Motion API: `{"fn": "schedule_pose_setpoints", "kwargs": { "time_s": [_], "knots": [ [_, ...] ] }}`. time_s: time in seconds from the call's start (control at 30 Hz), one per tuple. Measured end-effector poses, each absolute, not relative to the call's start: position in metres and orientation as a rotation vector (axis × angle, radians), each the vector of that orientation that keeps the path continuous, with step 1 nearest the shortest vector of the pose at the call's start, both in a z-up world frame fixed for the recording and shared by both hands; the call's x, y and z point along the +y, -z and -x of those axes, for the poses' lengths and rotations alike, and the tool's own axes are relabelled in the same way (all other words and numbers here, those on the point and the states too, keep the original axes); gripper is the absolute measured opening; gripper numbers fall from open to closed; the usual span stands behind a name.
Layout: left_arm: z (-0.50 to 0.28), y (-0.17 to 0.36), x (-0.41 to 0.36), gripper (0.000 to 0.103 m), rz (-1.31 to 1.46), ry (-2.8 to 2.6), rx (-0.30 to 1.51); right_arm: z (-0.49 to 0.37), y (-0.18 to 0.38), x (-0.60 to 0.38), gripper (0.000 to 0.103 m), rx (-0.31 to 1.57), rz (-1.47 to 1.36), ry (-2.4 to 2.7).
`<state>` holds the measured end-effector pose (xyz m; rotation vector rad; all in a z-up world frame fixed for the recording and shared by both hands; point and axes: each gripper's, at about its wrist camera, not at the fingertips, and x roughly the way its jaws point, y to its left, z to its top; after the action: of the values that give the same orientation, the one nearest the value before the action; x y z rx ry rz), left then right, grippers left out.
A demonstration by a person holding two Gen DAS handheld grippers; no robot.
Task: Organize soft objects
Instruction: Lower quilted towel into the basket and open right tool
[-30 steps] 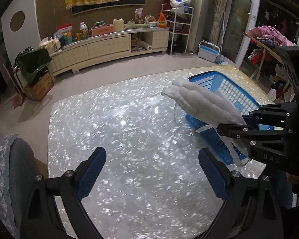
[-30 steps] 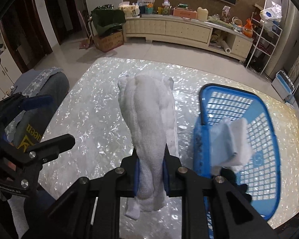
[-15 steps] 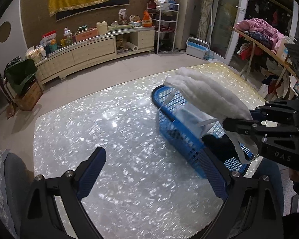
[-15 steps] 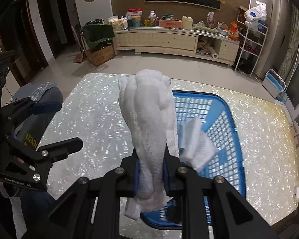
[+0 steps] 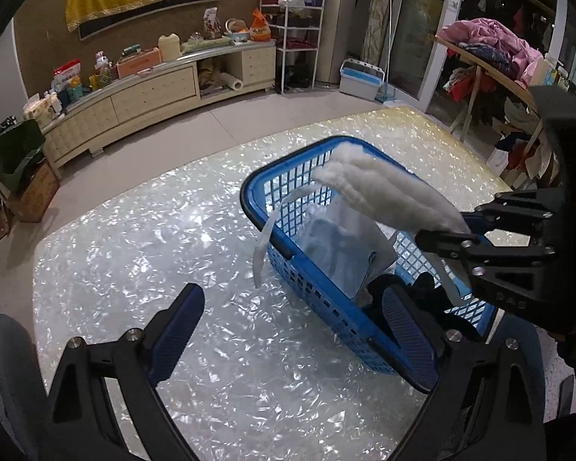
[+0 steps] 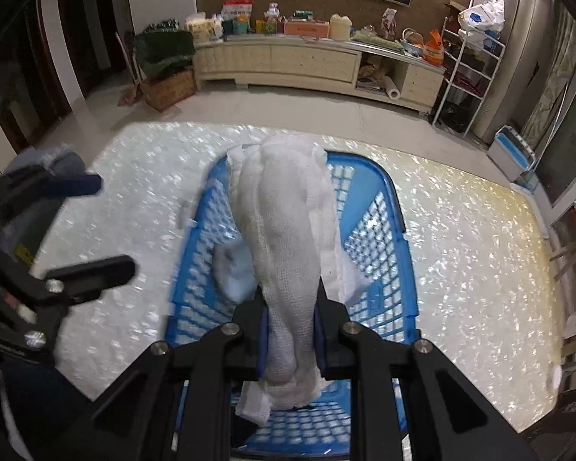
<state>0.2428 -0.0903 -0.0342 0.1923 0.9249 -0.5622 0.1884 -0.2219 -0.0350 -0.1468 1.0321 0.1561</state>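
**White cloth held over the blue basket**

The right gripper (image 6: 291,330) was clenched on a rolled white cloth (image 6: 288,230), its blue pads pressed into the bundle's lower part with only a narrow gap between them. The cloth's long axis ran along the fingers, and its free rounded end pointed toward twelve o'clock in the right wrist view, away from the gripper. A short tail of the cloth stuck out behind the pads toward six o'clock.

The left gripper (image 5: 288,330) stood wide apart and held nothing, with only the tabletop between its pads.

The cloth hung above the blue basket (image 5: 288,261), which sat on the shimmering table (image 5: 134,249). In the left wrist view the cloth slanted from the right gripper at three o'clock toward eleven o'clock, over the basket's open top. A pale blue cloth (image 5: 338,253) and something dark lay inside the basket. A thin white strip (image 5: 263,242) drooped over the basket's near rim.
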Motion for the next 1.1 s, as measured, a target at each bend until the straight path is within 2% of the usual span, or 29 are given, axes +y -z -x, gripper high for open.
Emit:
{"fn": "schedule_pose_setpoints", "kwargs": {
  "time_s": [0.4,0.7,0.9,0.93,0.97,1.0,1.03,1.1],
  "knots": [
    [-0.266,0.063,-0.1,0.093,-0.185,0.569,0.979,-0.211,0.096,-0.217,0.018,1.219,0.17,-0.145],
    [-0.265,0.068,-0.103,0.093,-0.174,0.591,0.998,-0.21,0.096,-0.208,0.02,1.229,0.169,-0.146],
    [-0.259,0.062,-0.101,0.093,-0.159,0.61,0.994,-0.208,0.09,-0.232,0.038,1.212,0.136,-0.143],
    [-0.258,0.061,-0.1,0.093,-0.156,0.62,0.995,-0.206,0.087,-0.232,0.045,1.208,0.134,-0.147],
    [-0.255,0.06,-0.1,0.093,-0.156,0.636,0.999,-0.202,0.083,-0.23,0.062,1.198,0.144,-0.144],
    [-0.252,0.059,-0.1,0.093,-0.158,0.64,0.996,-0.199,0.082,-0.229,0.07,1.187,0.156,-0.138],
    [-0.248,0.057,-0.1,0.093,-0.158,0.64,0.986,-0.194,0.078,-0.227,0.076,1.167,0.171,-0.132],
    [-0.24,0.054,-0.099,0.093,-0.153,0.639,0.963,-0.183,0.069,-0.225,0.076,1.134,0.185,-0.128]
  ]
}}
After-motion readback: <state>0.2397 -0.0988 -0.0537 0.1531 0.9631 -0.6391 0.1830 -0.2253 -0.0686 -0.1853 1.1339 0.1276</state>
